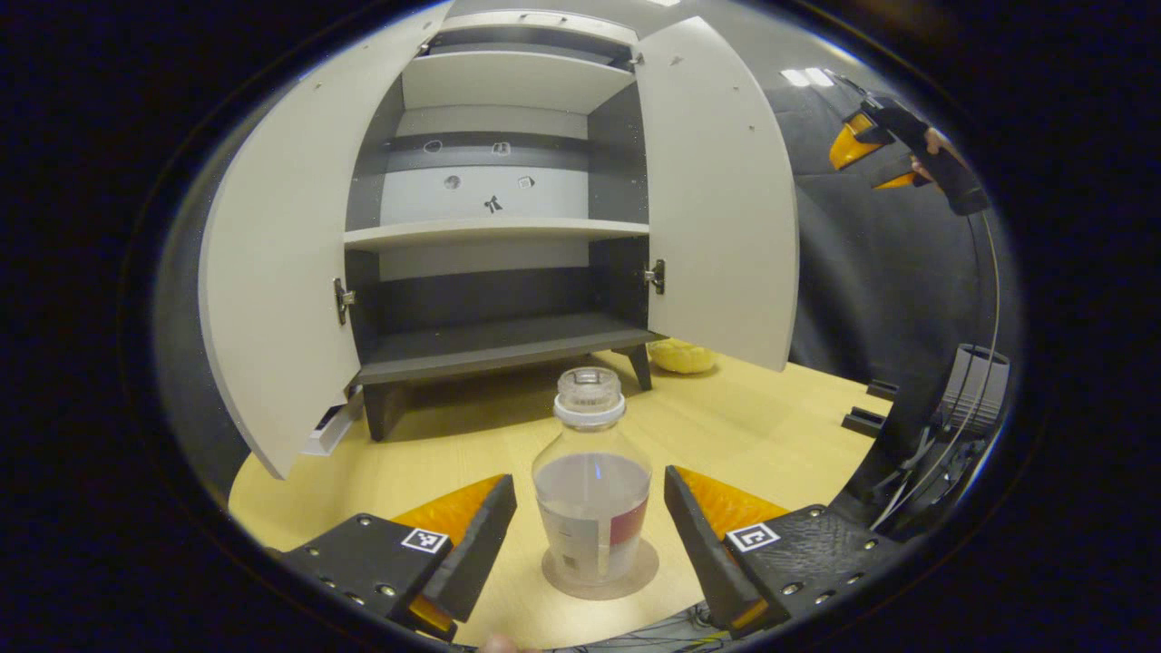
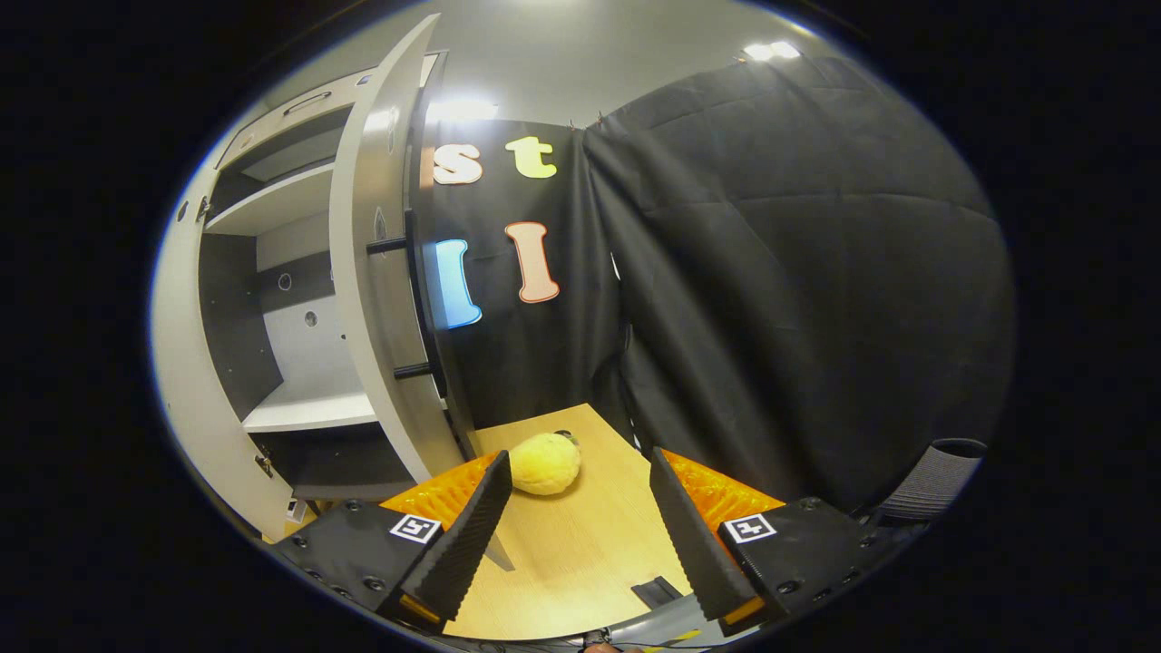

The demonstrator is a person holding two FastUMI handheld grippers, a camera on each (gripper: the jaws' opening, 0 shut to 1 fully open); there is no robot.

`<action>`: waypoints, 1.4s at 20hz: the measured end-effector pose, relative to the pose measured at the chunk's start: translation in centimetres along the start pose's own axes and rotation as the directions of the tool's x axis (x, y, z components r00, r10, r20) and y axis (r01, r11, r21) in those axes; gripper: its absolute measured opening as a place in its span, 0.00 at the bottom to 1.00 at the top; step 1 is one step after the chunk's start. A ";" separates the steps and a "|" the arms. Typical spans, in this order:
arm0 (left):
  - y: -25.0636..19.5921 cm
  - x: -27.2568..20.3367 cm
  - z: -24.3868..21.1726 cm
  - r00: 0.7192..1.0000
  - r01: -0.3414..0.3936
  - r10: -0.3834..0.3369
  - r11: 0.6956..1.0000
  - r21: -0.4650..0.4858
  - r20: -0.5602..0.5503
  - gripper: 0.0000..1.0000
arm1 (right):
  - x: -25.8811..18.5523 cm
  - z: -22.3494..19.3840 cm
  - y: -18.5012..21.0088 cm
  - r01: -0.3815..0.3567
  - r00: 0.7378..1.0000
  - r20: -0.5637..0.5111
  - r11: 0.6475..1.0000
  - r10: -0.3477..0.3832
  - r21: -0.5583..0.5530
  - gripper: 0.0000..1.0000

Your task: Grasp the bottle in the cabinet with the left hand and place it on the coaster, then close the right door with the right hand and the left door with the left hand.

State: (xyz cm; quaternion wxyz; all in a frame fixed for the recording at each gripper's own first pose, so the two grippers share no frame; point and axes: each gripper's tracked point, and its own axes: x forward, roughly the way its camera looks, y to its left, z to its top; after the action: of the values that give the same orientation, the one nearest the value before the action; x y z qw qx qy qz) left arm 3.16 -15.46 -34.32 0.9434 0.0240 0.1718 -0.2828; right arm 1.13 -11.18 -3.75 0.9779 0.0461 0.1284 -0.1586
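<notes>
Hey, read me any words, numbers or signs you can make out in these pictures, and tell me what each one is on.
No text is legible.
Bottle on the coaster: it has a white and red label, print too blurred to read.
Left gripper and right gripper: each finger carries a square black-and-white marker, a pattern with no words.
Cabinet back panel: small round marks and a dark shape, no letters that can be made out.

Clear plastic bottle (image 1: 591, 481), wood-grain table (image 1: 780, 426)
</notes>
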 end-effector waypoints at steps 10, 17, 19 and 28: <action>4.9 -12.0 11.5 0.966 -0.244 0.246 0.969 -0.032 0.076 0.99 | 1.1 6.5 -0.7 -0.038 0.988 0.148 0.999 0.040 -0.016 0.97; 11.1 -15.3 24.7 0.854 -0.485 0.491 0.871 -0.077 0.172 0.97 | 4.5 12.1 -1.1 -0.109 0.953 0.278 0.992 0.120 -0.055 0.96; 11.0 -16.3 26.9 0.840 -0.491 0.506 0.862 -0.123 0.193 0.95 | 5.7 13.1 -1.3 -0.108 0.947 0.294 0.990 0.130 -0.090 0.97; 14.7 -16.0 34.5 0.834 -0.427 0.501 0.851 -0.307 0.231 1.00 | 8.4 15.2 2.9 -0.174 0.938 0.278 0.975 0.207 -0.140 0.97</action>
State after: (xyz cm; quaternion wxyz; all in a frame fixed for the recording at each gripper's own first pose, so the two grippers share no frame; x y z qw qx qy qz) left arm 9.33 0.40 2.75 0.9942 -0.0938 0.0476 -0.0209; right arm 13.37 -12.98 8.82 0.9979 -0.0209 -0.0129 -0.0605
